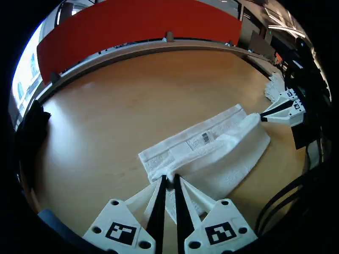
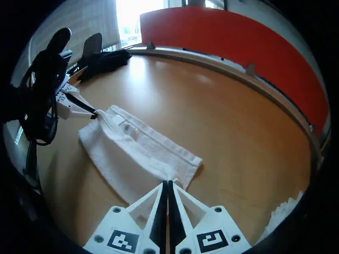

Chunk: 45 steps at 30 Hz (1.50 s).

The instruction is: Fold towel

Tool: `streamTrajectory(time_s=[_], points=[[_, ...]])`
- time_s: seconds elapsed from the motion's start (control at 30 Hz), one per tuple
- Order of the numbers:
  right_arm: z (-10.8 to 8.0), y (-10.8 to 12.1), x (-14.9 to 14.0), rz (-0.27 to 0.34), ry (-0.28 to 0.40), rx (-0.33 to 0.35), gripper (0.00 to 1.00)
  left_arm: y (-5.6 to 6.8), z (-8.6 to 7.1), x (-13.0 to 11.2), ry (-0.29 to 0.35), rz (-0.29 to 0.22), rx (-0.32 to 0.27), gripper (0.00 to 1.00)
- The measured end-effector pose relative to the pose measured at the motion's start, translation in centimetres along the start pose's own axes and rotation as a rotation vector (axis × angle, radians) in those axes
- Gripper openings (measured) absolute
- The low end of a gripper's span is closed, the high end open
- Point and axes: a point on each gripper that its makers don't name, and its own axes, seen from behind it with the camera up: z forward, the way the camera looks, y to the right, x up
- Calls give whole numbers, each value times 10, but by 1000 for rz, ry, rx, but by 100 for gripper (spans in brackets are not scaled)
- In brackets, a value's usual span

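Nearest the lens in the left gripper view, the left gripper: closed to a narrow slit on a bunched corner of the white towel, with cloth caught between the black fingers. Much the same in the right gripper view for the right gripper: pressed almost flat together, nipping the towel at its near end. Visible from the opposite side as well: right gripper at the towel's far corner, left gripper likewise, tips on the cloth.

Stretched long and narrow on the wooden table between the two grippers. Flat along one side, sewn-in label face up; raised along the other side, held up at both ends and sagging in between. Behind the table, a red divider panel; at a far corner, a dark bundle, well apart from the towel.

Looks like the middle of a lengthwise fold: held edge lifted, not yet laid over the flat strip. Calls next for carrying both ends across together, at one height and one pace, with the cloth just taut enough not to wrinkle. Then for lowering the held edge along the far long edge, matching corners, and only then letting go. Risk of a skewed fold if either end leads.
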Motion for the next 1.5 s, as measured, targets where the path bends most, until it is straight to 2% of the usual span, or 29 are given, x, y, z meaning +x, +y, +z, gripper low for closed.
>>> streamTrajectory(time_s=[0.33,0.53,0.73,0.8,1.0,1.13,1.27,1.4,1.47,1.5], points=[[11,14,4,-6,-4,-51,5,-8,5,2,6,43,28,26],[16,20,7,-10,-3,-83,16,-13,6,5,10,59,49,33],[14,32,11,-22,7,-126,48,-20,6,8,14,51,69,38],[14,37,11,-32,9,-140,64,-22,6,7,13,47,74,40],[13,46,12,-53,14,-173,82,-27,7,8,12,41,90,40],[13,52,15,-55,20,-194,91,-28,7,12,15,44,94,41],[13,58,19,-48,29,-219,100,-32,7,13,16,49,102,58],[11,63,24,-43,42,-235,100,-37,8,15,18,54,114,76],[11,65,27,-42,48,-241,100,-39,8,16,20,54,117,79],[10,66,28,-42,50,-244,100,-40,8,17,21,52,120,84]])
